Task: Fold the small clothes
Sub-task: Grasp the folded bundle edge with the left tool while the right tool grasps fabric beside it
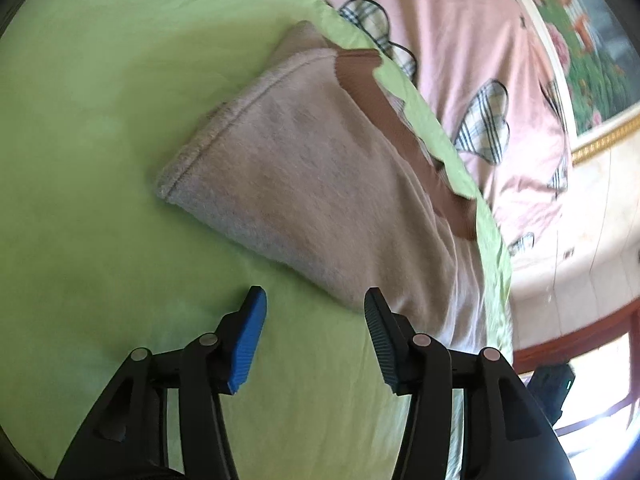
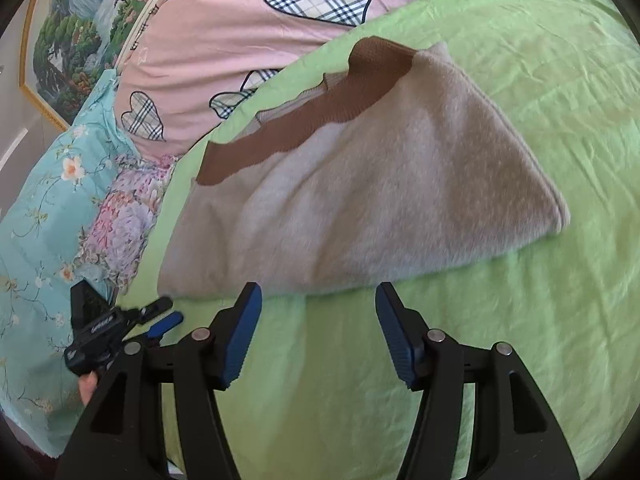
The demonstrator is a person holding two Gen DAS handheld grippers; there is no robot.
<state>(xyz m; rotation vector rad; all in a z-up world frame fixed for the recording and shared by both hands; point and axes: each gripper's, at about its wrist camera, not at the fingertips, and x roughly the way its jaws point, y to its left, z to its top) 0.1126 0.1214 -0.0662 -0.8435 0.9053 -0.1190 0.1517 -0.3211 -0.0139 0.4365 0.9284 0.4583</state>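
beige fleece garment [image 2: 360, 184] with a brown ribbed band [image 2: 304, 124] lies flat on the green sheet [image 2: 520, 320] of the bed, already doubled into a tapered shape with one narrow stitched end [image 1: 176, 184]. the brown band runs along the far edge, next to the pink heart-print quilt [image 2: 224, 20].

right gripper [image 2: 318, 300]: fingers spread wide, holding nothing, poised just short of the near edge of the garment. left gripper [image 1: 314, 300]: fingers equally wide, empty; the right-hand finger overlaps the near edge in the left wrist view, but contact cannot be confirmed.

likely step in hand: take the near edge for a further fold.

procedure, as a judgement:
- lower each gripper until one finger slides under all layers of the near edge; fleece is thick, so a shallow bite may catch only the top layer.
- close both grippers on matching points of the same edge, well apart, so the edge lifts level.
- carry the edge toward the brown band, keeping it parallel.
- avoid pinching the green sheet, which wrinkles easily.
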